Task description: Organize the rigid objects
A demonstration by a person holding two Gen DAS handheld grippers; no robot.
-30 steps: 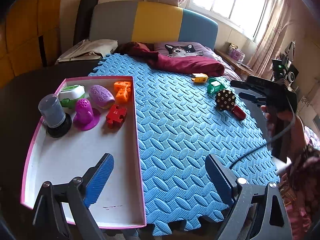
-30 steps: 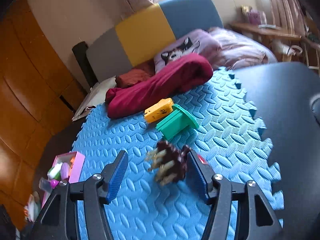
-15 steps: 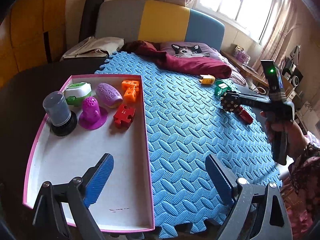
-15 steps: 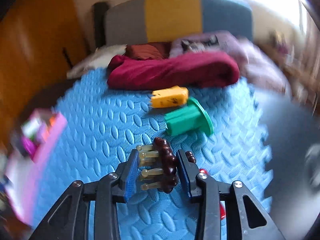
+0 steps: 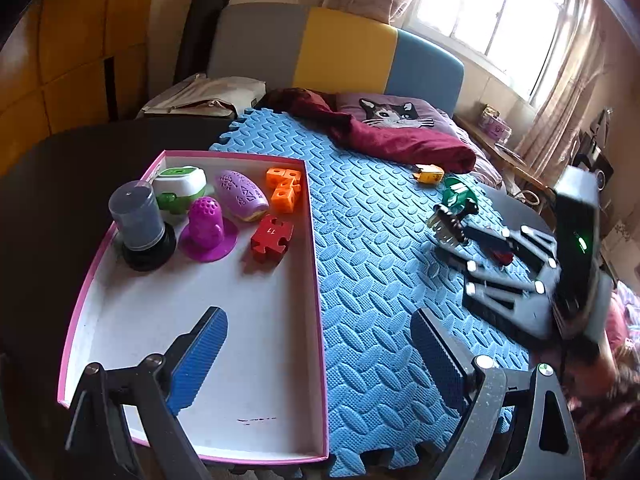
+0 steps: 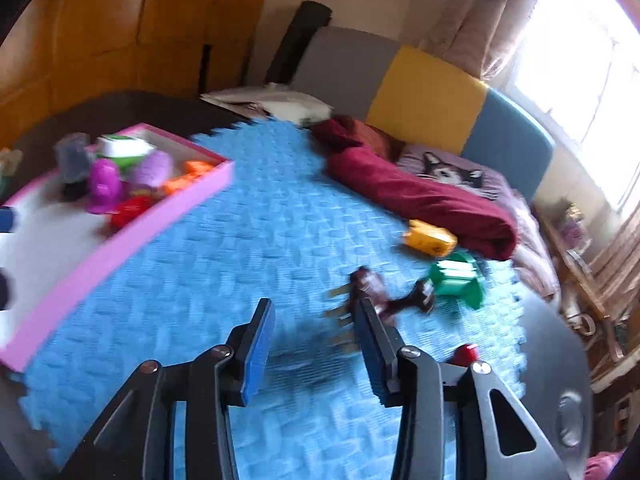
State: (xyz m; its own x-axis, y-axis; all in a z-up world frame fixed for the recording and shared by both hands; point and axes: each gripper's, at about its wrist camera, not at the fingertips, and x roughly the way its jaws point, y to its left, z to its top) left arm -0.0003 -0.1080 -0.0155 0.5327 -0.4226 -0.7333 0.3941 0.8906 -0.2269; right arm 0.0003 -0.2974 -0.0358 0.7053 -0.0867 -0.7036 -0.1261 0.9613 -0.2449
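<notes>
Right tongs [image 6: 316, 344] just reopened, brown spiky toy [image 6: 370, 294] slipped outside them; left tongs [image 5: 320, 356] released over tray [image 5: 316, 280]. Next: regrasp toy.

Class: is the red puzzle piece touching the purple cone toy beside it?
Apart: left wrist view shows white tray floor between puzzle piece and purple toy.

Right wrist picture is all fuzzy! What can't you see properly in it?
- Brown spiky brush: right wrist view, smeared by motion blur. It is unclear whether it touches the right gripper, whose jaws have just been opening with nothing between them.
- Red toy: right wrist view, mostly hidden behind a gripper finger.
- Toys in the pink tray: right wrist view, too blurred to make out their shapes.
</notes>
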